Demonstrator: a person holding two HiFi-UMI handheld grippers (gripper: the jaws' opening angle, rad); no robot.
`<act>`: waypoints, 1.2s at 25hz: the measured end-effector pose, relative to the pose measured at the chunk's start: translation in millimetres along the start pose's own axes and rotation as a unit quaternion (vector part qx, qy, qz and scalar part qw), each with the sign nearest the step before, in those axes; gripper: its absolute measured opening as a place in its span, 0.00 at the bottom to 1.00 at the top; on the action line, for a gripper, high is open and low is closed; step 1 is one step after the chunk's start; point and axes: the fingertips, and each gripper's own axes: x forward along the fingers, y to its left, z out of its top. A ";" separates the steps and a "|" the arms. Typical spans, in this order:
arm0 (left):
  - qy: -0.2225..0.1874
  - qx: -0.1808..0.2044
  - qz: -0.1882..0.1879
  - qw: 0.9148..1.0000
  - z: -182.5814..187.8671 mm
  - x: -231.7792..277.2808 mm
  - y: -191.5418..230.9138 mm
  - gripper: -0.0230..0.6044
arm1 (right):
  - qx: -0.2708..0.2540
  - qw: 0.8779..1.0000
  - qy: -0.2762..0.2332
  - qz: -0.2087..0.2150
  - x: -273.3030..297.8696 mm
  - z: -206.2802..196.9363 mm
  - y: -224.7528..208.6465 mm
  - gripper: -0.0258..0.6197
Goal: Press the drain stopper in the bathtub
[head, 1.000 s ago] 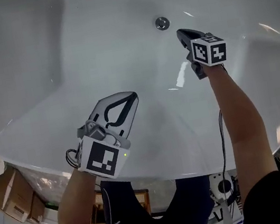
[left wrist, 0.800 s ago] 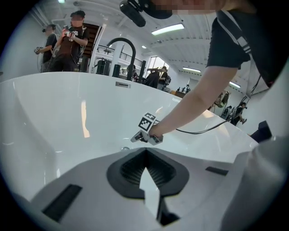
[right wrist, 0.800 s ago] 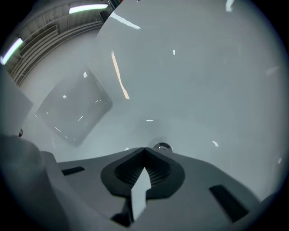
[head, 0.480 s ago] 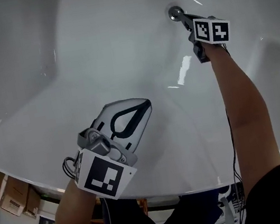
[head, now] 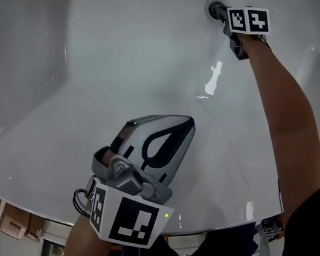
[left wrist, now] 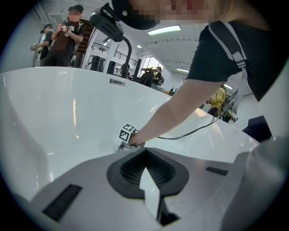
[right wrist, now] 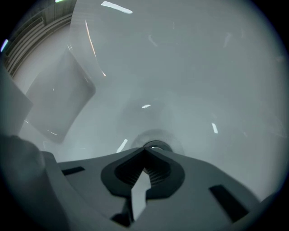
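The white bathtub (head: 104, 54) fills the head view. Its round metal drain stopper (head: 212, 8) lies at the far right of the tub floor. My right gripper (head: 218, 11) is shut and empty, its joined tips resting on the stopper. In the right gripper view the stopper (right wrist: 156, 145) peeks out just past the closed tips of the right gripper (right wrist: 145, 150). My left gripper (head: 188, 126) hovers shut and empty over the near tub wall, well short of the drain. From the left gripper view, beyond the left gripper (left wrist: 145, 150), I see the right gripper's marker cube (left wrist: 127, 132).
Sloping tub walls (right wrist: 63, 99) surround the drain. A cable (left wrist: 198, 130) trails from the right arm over the tub rim. People (left wrist: 63, 38) stand behind the tub. Cardboard boxes (head: 14, 223) sit outside the tub at the lower left.
My right gripper has reached forward across the tub floor from short of the drain until its tips sit on the stopper. The left gripper has stayed over the near wall.
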 end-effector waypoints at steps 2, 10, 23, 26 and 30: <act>0.002 0.005 -0.002 1.000 1.3 -0.3 -0.7 0.05 | 0.000 1.000 0.004 -0.002 7.0 0.4 -0.9 0.07; 0.004 -0.009 -0.013 1.000 -1.4 3.6 -5.2 0.05 | 0.012 1.000 0.020 -0.010 17.6 -10.6 -12.2 0.07; 0.006 -0.035 -0.017 0.999 -6.1 3.6 -4.4 0.05 | -0.020 0.999 0.043 -0.008 18.8 -11.2 -9.2 0.06; 0.004 -0.038 -0.019 0.999 -4.9 3.6 -5.4 0.05 | -0.023 0.999 0.046 -0.009 19.5 -11.0 -9.9 0.06; 0.000 -0.037 -0.023 0.999 -1.4 2.1 -6.5 0.05 | -0.025 0.999 0.041 -0.008 18.4 -7.8 -8.8 0.06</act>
